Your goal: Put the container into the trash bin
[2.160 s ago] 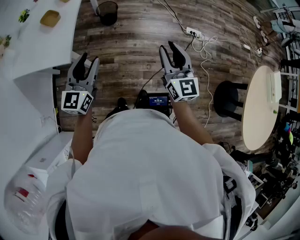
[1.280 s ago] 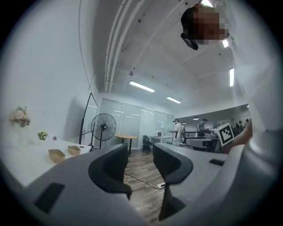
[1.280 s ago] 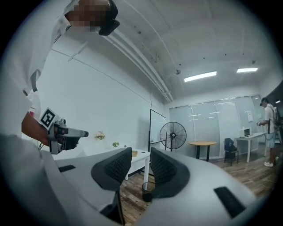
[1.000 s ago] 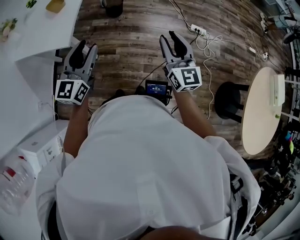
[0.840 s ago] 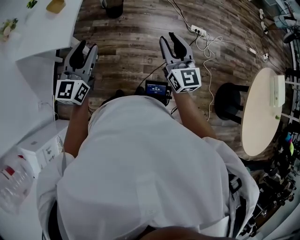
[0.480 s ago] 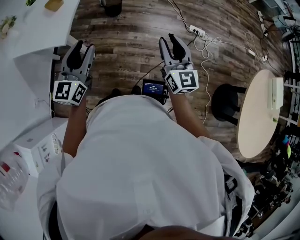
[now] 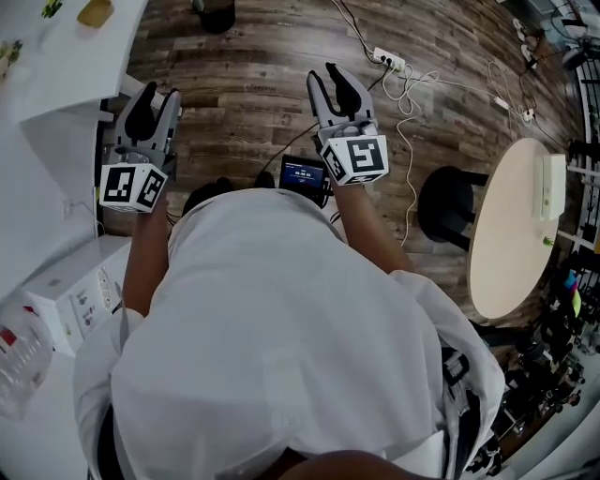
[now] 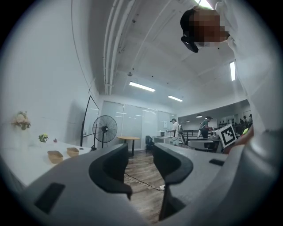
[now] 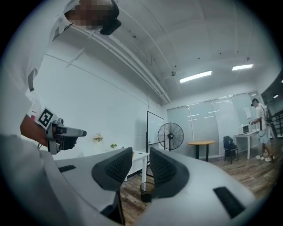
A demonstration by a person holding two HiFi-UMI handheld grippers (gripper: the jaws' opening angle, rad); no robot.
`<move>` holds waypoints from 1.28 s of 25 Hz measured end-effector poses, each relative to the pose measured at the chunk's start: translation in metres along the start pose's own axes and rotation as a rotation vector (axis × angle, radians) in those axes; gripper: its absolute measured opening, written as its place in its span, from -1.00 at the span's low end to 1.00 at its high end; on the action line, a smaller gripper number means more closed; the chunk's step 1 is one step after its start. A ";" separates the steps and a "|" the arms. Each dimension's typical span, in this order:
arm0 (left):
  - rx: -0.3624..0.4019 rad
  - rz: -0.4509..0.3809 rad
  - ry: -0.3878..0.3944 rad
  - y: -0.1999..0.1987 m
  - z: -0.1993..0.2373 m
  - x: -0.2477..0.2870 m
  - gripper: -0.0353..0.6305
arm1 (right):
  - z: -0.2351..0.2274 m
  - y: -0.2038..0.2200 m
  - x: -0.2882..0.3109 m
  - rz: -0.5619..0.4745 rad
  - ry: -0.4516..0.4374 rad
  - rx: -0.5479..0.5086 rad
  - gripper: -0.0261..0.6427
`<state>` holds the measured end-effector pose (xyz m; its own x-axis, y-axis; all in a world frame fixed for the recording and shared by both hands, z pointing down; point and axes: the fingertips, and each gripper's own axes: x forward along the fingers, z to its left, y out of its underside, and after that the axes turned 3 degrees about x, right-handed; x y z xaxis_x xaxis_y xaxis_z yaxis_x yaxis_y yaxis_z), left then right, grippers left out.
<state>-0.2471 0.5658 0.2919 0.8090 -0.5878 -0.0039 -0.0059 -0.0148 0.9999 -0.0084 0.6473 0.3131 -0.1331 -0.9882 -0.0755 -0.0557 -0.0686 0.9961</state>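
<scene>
Both grippers are held out over the wooden floor, well away from the table. My left gripper (image 7: 153, 97) (image 8: 140, 156) is open with nothing between its jaws. My right gripper (image 7: 329, 82) (image 9: 140, 160) is open too, with a narrower gap and nothing in it. A tan container (image 7: 95, 11) lies on the white table (image 7: 56, 66) at the far left; the left gripper view shows two tan containers (image 8: 55, 156) there. The black mesh trash bin (image 7: 215, 12) (image 9: 146, 192) stands on the floor by the table's corner, ahead of both grippers.
A small screen device (image 7: 302, 173) hangs in front of the person. A power strip with cables (image 7: 389, 62) lies ahead on the right. A black stool (image 7: 445, 202) and a round table (image 7: 511, 225) stand to the right. White boxes (image 7: 66, 300) sit lower left. A standing fan (image 8: 105, 129) is farther off.
Both grippers have drifted a little up and to the left in the head view, still open and holding nothing. The bin and table have slid toward the top edge.
</scene>
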 end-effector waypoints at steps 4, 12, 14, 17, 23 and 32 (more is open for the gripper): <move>-0.003 0.009 0.001 0.006 -0.007 0.008 -0.35 | -0.012 0.004 0.000 0.006 -0.004 0.010 -0.51; -0.012 0.034 -0.007 0.018 0.000 0.028 -0.35 | -0.030 0.017 0.012 0.030 0.002 0.024 -0.52; -0.015 0.033 0.000 0.020 0.004 0.037 -0.35 | -0.035 0.020 0.019 0.035 0.007 0.027 -0.52; -0.024 0.034 0.004 0.027 0.016 0.056 -0.35 | -0.046 0.026 0.035 0.047 0.010 0.028 -0.52; -0.035 0.030 0.032 0.028 0.047 0.118 -0.35 | -0.079 0.031 0.087 0.061 0.019 0.030 -0.54; -0.031 0.025 0.064 0.017 0.134 0.229 -0.35 | -0.131 0.020 0.215 0.058 0.033 0.012 -0.55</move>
<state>-0.1407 0.3222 0.3055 0.8448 -0.5347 0.0214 -0.0095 0.0250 0.9996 0.0918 0.4157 0.3232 -0.1040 -0.9945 -0.0157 -0.0607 -0.0094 0.9981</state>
